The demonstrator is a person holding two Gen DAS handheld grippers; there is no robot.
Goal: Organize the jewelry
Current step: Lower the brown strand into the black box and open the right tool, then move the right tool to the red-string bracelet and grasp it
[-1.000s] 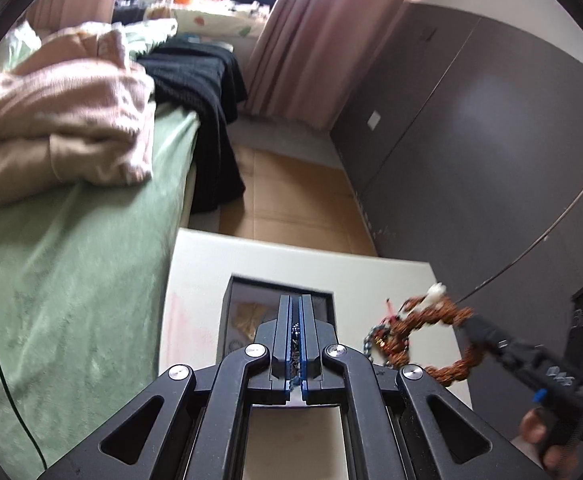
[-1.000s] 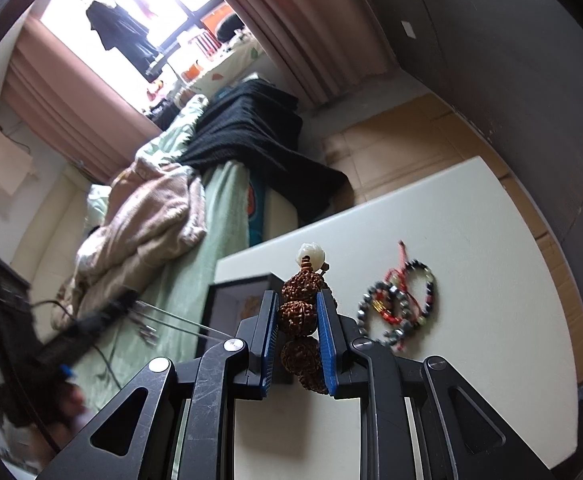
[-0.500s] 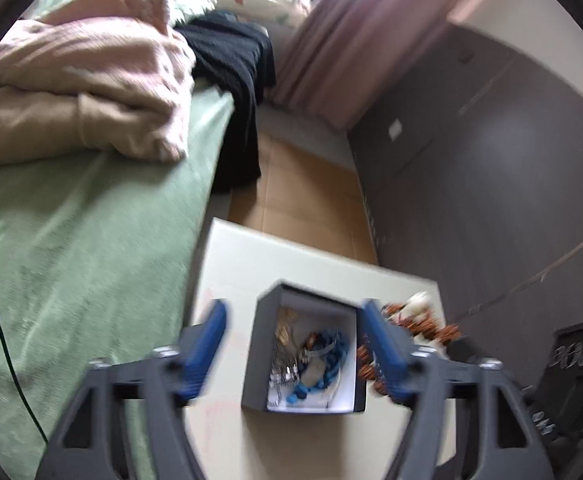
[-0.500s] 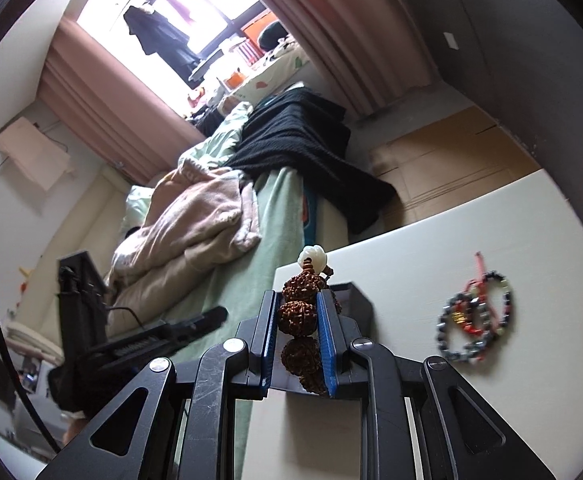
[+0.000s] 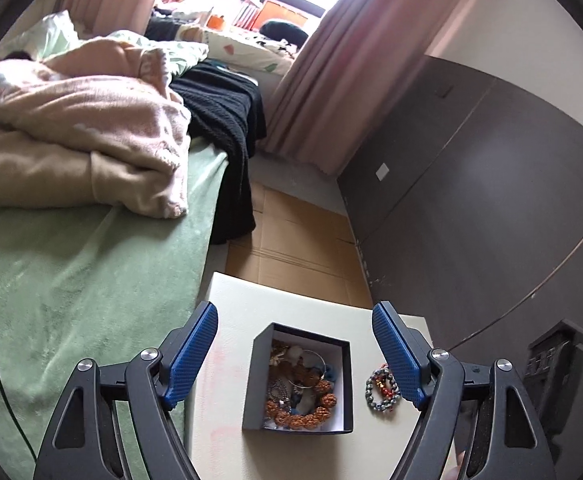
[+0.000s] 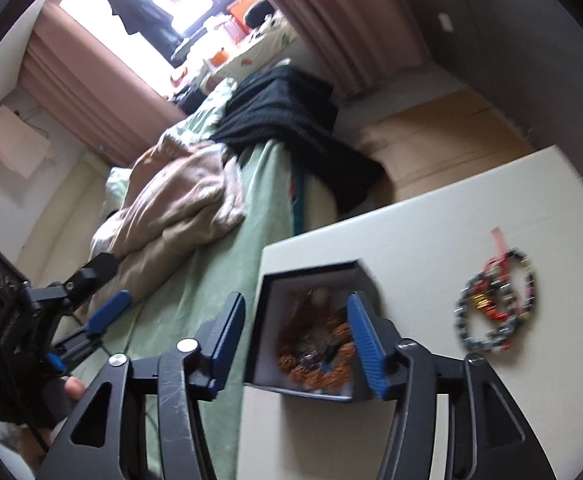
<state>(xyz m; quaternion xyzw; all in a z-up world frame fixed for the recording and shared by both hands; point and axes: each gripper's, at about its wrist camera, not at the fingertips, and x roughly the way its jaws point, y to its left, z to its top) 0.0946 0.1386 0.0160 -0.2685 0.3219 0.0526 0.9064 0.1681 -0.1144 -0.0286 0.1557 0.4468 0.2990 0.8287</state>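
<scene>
Resting in black box (image 5: 254, 384), knobbly brown-bead bracelet (image 5: 318, 398)

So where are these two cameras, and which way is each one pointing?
Left wrist view: sits on the left gripper, looking down its open fingers at the jewelry box on the white table, bed beyond.
Right wrist view: sits on the right gripper, open above the same box; the left gripper and a hand show at left.
Shared: box, beaded bracelet beside it, table, bed.
</scene>
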